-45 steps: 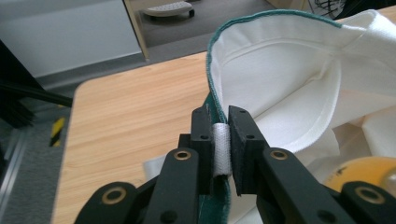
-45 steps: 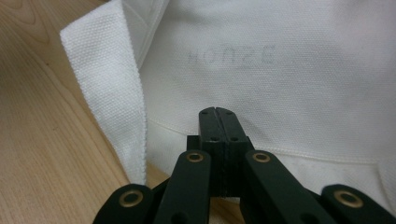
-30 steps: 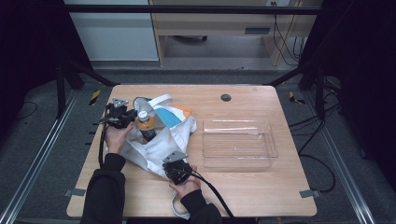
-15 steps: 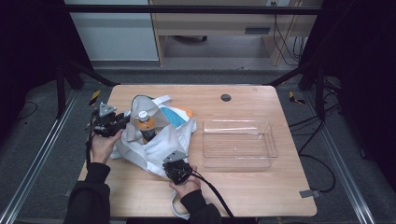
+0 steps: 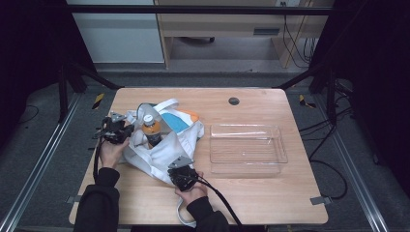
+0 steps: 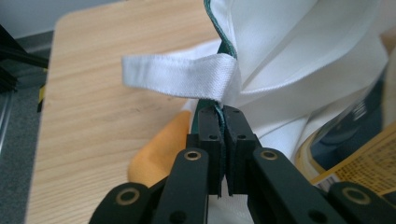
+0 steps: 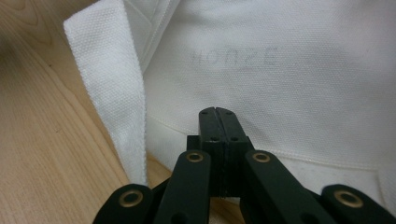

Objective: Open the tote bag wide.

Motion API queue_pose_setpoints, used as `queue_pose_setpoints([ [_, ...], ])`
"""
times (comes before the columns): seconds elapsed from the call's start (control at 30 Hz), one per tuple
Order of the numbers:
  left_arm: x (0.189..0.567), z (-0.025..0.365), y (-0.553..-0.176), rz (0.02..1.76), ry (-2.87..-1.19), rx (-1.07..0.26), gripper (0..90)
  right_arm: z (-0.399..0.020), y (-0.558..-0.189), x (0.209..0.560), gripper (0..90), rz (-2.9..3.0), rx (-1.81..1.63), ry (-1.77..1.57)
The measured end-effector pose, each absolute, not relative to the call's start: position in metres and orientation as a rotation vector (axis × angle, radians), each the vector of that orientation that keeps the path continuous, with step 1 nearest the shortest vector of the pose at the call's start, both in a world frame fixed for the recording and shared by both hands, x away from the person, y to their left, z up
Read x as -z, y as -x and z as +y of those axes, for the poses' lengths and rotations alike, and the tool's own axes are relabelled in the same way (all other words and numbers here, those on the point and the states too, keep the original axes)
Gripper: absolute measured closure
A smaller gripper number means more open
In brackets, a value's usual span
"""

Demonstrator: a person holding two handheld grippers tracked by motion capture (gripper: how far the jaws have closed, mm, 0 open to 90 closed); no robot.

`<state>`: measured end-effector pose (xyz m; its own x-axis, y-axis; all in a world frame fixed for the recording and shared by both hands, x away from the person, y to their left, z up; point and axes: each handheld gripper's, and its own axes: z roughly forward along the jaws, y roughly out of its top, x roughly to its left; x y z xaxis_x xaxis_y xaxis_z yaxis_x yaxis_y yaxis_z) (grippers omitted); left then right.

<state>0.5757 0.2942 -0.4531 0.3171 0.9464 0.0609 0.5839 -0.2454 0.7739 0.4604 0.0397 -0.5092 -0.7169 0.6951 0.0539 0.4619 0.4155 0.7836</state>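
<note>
Left hand-held gripper has pulled the woven white bag leftward.

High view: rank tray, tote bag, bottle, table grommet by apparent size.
1. Tote bag and tray: footprints look alike, so I won't rank them.
2. Bottle: partly inside the bag, so only its top shows.
3. Grommet: smallest.

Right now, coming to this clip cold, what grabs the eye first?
A white tote bag sprawls on the left half of the wooden table, an orange-capped bottle standing in its mouth. The left gripper pinches the bag's green-trimmed edge. To the bag's right sits an empty clear plastic tray.
</note>
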Motion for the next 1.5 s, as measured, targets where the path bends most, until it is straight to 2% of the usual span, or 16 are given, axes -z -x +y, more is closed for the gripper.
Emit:
queue_pose_setpoints([
  [0.23, 0.449, 0.296, -0.571, 1.344, -1.910, -0.724, 84.9, 0.040, -0.460, 0.509, 90.0, 2.392, -1.194, -1.017],
  [0.43, 0.440, 0.298, -0.562, 1.310, -1.865, -0.746, 68.6, 0.039, -0.461, 0.509, 90.0, 2.387, -1.211, -1.041],
  [0.77, 0.422, 0.303, -0.539, 1.202, -1.786, -0.777, 53.0, 0.028, -0.460, 0.490, 73.3, 2.324, -1.314, -0.970],
  [1.07, 0.418, 0.303, -0.512, 1.152, -1.784, -0.762, 48.0, 0.011, -0.463, 0.465, 51.5, 2.265, -1.343, -0.979],
  [1.5, 0.419, 0.300, -0.476, 1.131, -1.783, -0.708, 43.4, -0.015, -0.460, 0.447, 30.8, 2.226, -1.369, -0.945],
])
